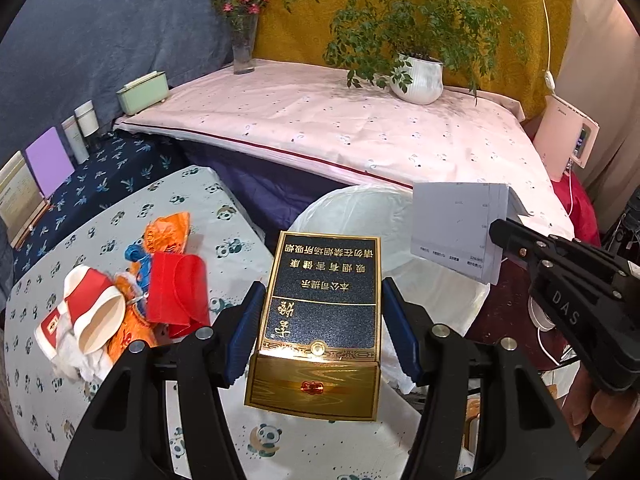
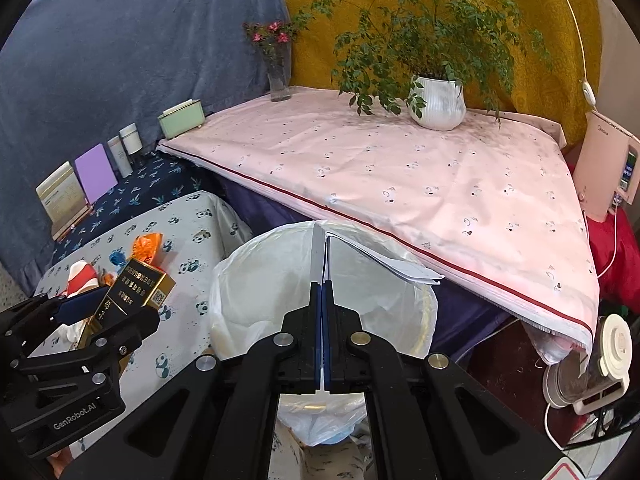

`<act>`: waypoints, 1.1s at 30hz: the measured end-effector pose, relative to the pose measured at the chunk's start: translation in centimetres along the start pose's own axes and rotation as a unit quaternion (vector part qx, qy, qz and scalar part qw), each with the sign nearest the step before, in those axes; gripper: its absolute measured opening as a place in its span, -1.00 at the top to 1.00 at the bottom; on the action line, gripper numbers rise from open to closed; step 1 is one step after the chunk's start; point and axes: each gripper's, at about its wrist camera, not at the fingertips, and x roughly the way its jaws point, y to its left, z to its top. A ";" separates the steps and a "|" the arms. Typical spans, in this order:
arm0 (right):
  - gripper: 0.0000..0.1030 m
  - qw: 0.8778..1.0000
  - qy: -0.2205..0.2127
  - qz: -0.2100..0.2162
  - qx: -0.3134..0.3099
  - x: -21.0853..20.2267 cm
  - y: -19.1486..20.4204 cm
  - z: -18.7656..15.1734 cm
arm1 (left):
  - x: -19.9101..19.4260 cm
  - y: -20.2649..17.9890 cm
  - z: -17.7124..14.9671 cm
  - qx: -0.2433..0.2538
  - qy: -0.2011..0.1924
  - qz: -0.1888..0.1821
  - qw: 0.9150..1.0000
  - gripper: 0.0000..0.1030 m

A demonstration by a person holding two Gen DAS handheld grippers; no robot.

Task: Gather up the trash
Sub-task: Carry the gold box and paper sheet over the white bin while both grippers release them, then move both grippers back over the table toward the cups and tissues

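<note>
A black-and-gold cigarette box [image 1: 320, 320] sits between the blue pads of the left gripper [image 1: 320, 332], held above the near edge of the panda-print cloth [image 1: 200, 200], with its far end reaching over the rim of the bin [image 1: 348, 204]. In the left wrist view the left pad lies along the box's side, while a narrow gap shows at the right pad, so whether that pad touches cannot be told. The right gripper [image 2: 322, 296] has its jaws pressed together on a folded white paper [image 2: 384, 264], which hangs over the bin's mouth. The bin is lined with a white bag [image 2: 256, 280] and stands between the panda-print cloth and the pink-covered table [image 2: 400, 176]. On the panda cloth, towards its left edge, lies a heap of litter: a red-and-white paper cup [image 1: 96, 308], a red wrapper [image 1: 178, 292], orange wrappers [image 1: 168, 232] and crumpled tissue [image 1: 76, 356]. At the pink table's far edge stand a potted plant [image 1: 416, 76] and a vase of flowers [image 1: 244, 36].
</note>
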 end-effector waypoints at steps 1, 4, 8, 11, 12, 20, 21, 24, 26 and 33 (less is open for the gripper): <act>0.98 1.000 0.001 -0.001 0.001 0.1 -0.1 0.0 | 0.3 -0.2 0.2 0.002 0.002 -0.003 1.000 -0.08; 0.98 1.000 0.005 -0.003 0.006 0.7 -0.5 0.1 | 1.2 -0.5 0.6 0.009 0.004 -0.006 1.000 -0.09; 0.98 1.000 0.011 -0.004 0.015 1.5 -1.0 0.4 | 2.3 -1.1 1.3 0.014 0.007 -0.020 1.000 -0.09; 0.98 1.000 0.013 -0.008 0.019 1.9 -1.2 0.7 | 3.0 -1.5 1.8 0.019 0.005 -0.030 0.999 -0.09; 0.98 1.000 0.014 -0.009 0.019 2.0 -1.3 0.8 | 3.2 -1.6 2.0 0.022 0.004 -0.033 0.999 -0.09; 0.83 0.999 0.007 -0.017 0.028 2.5 -1.6 1.5 | 4.0 -2.0 3.0 0.024 -0.014 -0.040 0.999 -0.49; 0.76 0.999 0.006 -0.018 0.028 2.5 -1.6 1.6 | 4.0 -1.8 3.0 0.020 -0.016 -0.042 0.999 -0.49; 0.67 0.999 0.003 -0.021 0.029 2.4 -1.6 1.7 | 3.9 -1.2 3.2 0.009 -0.013 -0.041 0.999 -0.51; 0.61 0.999 0.000 -0.021 0.028 2.2 -1.5 1.8 | 3.8 -0.8 3.1 0.005 -0.013 -0.038 0.999 -0.51; 0.40 1.000 -0.007 -0.019 0.023 1.5 -0.8 1.9 | 3.2 0.7 2.7 -0.013 -0.013 -0.025 1.000 -0.51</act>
